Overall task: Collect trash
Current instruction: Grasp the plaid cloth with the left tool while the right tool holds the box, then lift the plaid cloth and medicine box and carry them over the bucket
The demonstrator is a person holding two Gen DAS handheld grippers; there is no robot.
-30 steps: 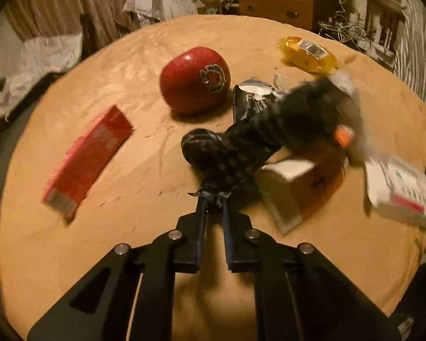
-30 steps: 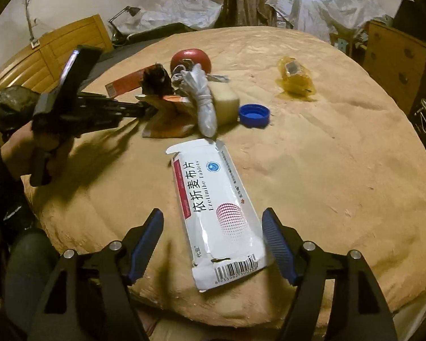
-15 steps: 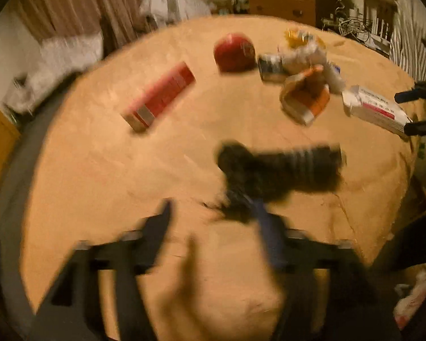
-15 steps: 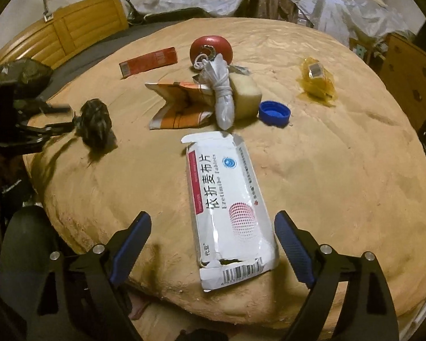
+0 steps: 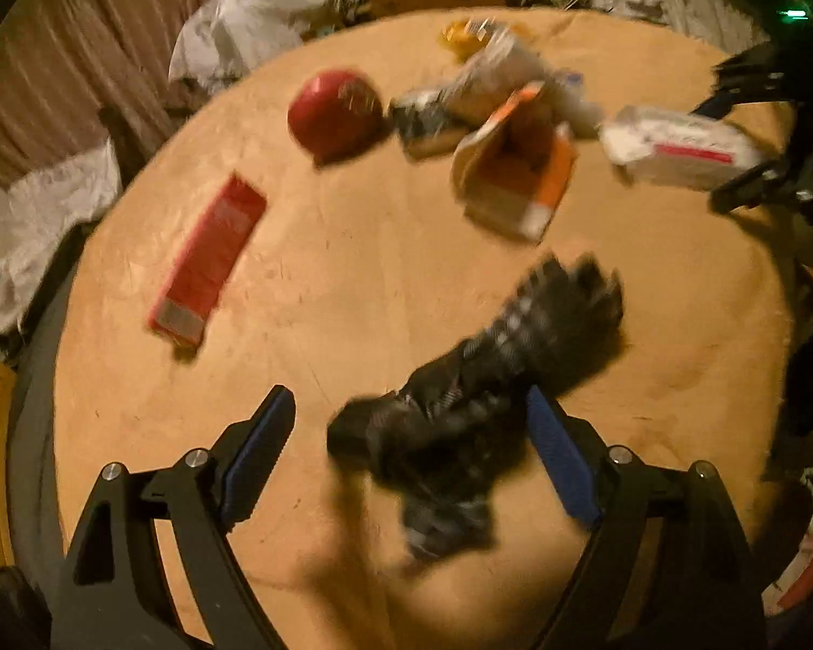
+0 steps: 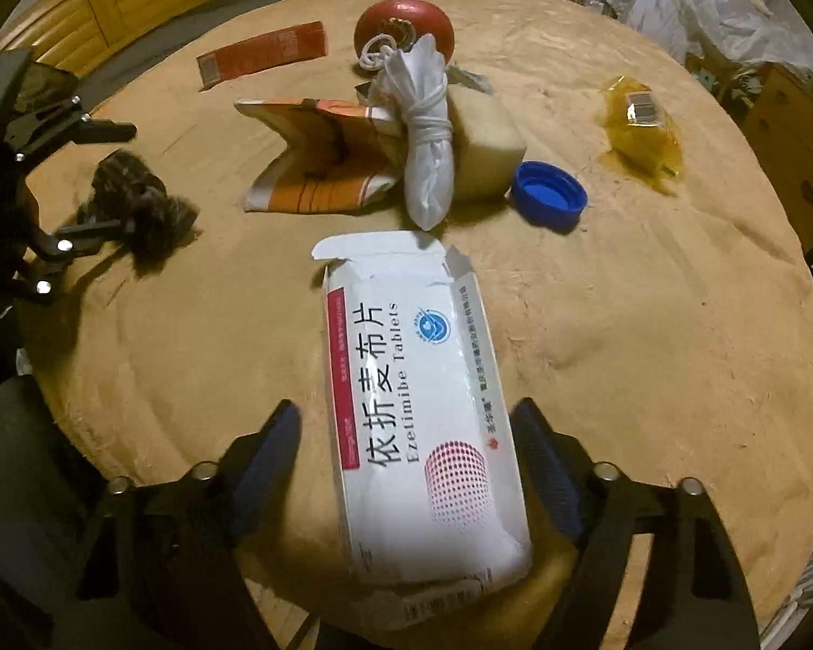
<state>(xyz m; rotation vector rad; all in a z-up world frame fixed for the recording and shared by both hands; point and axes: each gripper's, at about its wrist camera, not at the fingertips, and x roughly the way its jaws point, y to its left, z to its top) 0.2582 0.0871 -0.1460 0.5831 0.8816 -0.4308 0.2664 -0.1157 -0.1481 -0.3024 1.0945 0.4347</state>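
Two grippers are working over a round table [image 6: 650, 325] covered in tan cloth, both angled steeply downward. Left gripper [image 5: 406, 433] is hanging with its blue-padded fingers [image 5: 260, 449] spread wide; a dark crumpled wad [image 5: 493, 379] is lying on the cloth between them, blurred, against or just beside the right-hand pad, with a clear gap to the left-hand one, so nothing is being gripped. From the right wrist view the same wad [image 6: 141, 211] is sitting near the table's left edge with the left gripper's black frame reaching over it. Right gripper [image 6: 406, 466] is straddling a white tablet box [image 6: 423, 422] lying flat near the front edge, its far flap open; the fingers [image 6: 268, 460] are standing apart on either side of the box, and its jaws have just been closing in, but gaps are showing on both sides and the pads are not pressing. Farther back a torn orange-and-white carton [image 6: 320, 162], a knotted white bag [image 6: 423, 146] and a pale block [image 6: 482, 146] are clustered together, touching. A blue cap [image 6: 550, 197] is lying just beside the block. A red ball [image 6: 406, 27] is sitting behind the cluster, a red flat box [image 6: 260, 54] is lying off to its left, and a yellow wrapper [image 6: 642, 135] is lying well apart to the right.
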